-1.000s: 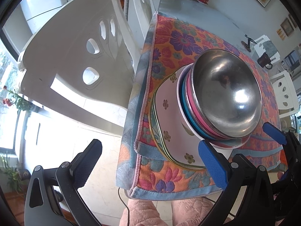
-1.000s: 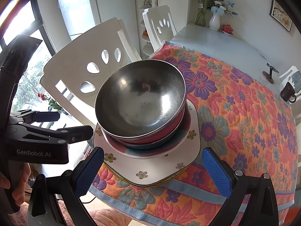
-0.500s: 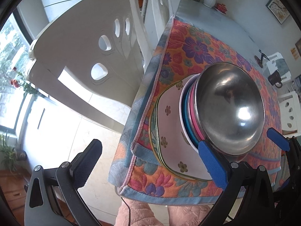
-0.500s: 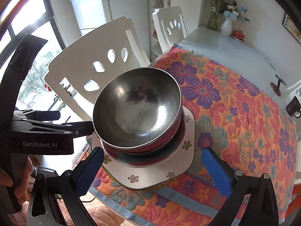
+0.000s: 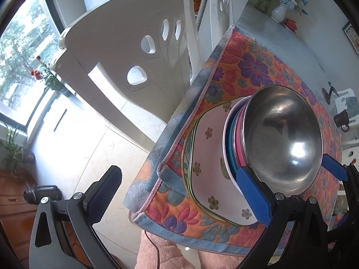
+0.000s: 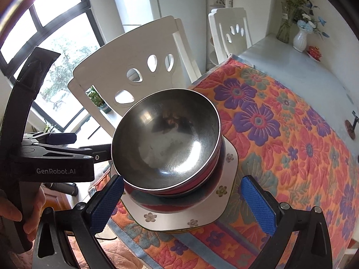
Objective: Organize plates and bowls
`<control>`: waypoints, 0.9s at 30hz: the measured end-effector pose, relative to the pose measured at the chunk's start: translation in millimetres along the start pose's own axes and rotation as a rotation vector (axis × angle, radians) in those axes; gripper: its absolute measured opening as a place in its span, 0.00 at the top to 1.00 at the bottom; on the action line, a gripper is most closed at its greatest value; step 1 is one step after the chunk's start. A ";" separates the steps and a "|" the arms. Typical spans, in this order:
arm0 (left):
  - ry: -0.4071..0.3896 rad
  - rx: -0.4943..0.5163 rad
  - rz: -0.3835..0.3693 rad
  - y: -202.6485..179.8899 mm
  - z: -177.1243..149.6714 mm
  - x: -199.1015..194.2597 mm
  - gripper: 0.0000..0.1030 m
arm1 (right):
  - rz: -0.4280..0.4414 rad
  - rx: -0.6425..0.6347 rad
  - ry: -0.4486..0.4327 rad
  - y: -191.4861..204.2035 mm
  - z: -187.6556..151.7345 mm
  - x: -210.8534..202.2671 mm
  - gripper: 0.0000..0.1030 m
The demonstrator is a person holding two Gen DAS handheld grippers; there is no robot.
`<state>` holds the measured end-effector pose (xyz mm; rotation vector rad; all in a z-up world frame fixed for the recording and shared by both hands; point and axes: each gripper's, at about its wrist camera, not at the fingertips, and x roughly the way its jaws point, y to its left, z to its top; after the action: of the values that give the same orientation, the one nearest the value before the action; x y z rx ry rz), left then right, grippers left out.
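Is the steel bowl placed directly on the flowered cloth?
No, the steel bowl sits on top of coloured bowls stacked on a white flowered plate.

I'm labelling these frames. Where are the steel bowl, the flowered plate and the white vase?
steel bowl [image 6: 166,139]: right wrist view, inner bottom.
flowered plate [image 5: 208,157]: left wrist view, bare face.
white vase [image 6: 300,39]: right wrist view, belly.

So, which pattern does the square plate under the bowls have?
The square plate is white with small, pale flowers scattered near its rim; this shows best in the left wrist view.
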<state>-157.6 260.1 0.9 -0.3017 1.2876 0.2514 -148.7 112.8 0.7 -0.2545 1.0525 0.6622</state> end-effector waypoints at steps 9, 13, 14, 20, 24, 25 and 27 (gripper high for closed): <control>-0.006 -0.040 0.029 -1.2 -1.1 -0.5 0.01 | 0.058 -0.061 0.020 -4.8 4.6 3.3 0.00; -0.006 -0.050 0.034 -2.0 -1.7 0.1 0.01 | 0.064 -0.069 0.029 -7.5 4.3 4.2 0.00; -0.007 -0.053 0.036 -2.2 -2.0 -0.1 0.01 | 0.063 -0.071 0.029 -7.6 4.3 4.0 0.00; -0.011 -0.062 0.048 -2.8 -2.6 -1.2 0.01 | 0.064 -0.077 0.030 -9.1 2.8 2.3 0.00; -0.014 -0.064 0.053 -3.6 -2.5 -3.6 0.01 | 0.068 -0.075 0.030 -10.8 2.4 2.0 0.00; -0.015 -0.064 0.055 -3.7 -2.9 -4.2 0.01 | 0.069 -0.075 0.030 -10.8 2.3 2.1 0.00; -0.013 -0.067 0.056 -3.9 -3.4 -5.0 0.01 | 0.072 -0.076 0.029 -11.0 2.2 2.2 0.00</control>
<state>-160.6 255.2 5.2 -0.3208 1.2775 0.3438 -139.6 106.1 -1.3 -0.2944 1.0693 0.7660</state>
